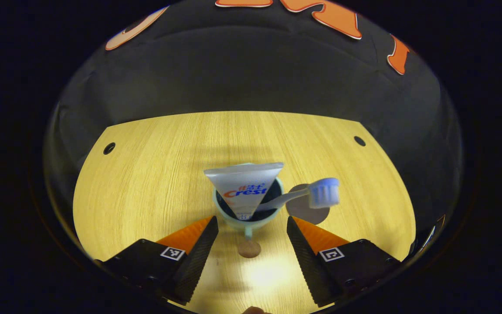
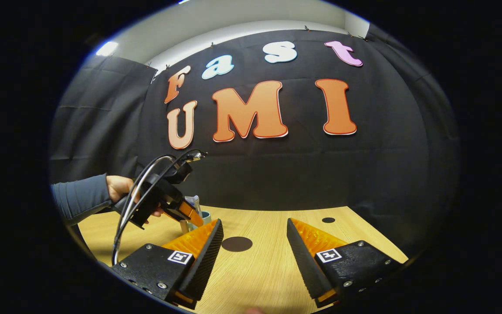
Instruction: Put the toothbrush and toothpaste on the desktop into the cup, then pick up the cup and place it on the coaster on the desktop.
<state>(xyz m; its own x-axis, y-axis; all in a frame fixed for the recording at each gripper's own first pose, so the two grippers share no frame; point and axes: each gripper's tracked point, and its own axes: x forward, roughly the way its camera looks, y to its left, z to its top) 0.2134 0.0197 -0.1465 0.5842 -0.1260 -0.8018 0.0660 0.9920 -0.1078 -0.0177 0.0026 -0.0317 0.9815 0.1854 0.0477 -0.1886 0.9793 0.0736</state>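
Light wood surface (image 1: 155, 174) with black cloth hung behind it, a couple of small holes near the far corners. Both my claws are released and holding nothing.

In the left gripper view, my left claw (image 1: 251, 226) has its jaws spread wide, and the cup (image 1: 247, 220) sits right between the fingertips, not touched by either as far as I can tell. The toothpaste (image 1: 244, 185) is already standing in it, crimped end up, and the toothbrush (image 1: 303, 196) leans out over the rim to the right with its bristle head hanging over the dark round coaster (image 1: 310, 211), which lies just beside the cup.

So I reckon the loading is done and the lift is what's left. My worry is that the brush sticks out far, so a tilted or jerky lift could tip it out or pull the cup over. A pinch on just 1 side of the rim could also let the cup twist and slip.

The right gripper view gives me what the left one can't: my other hand (image 2: 118, 187) and sleeve holding the left claw (image 2: 190, 218) angled down at the cup (image 2: 205, 216) towards the left edge, while my right claw (image 2: 254, 237) hangs apart over bare wood, the coaster (image 2: 236, 244) ahead of it.
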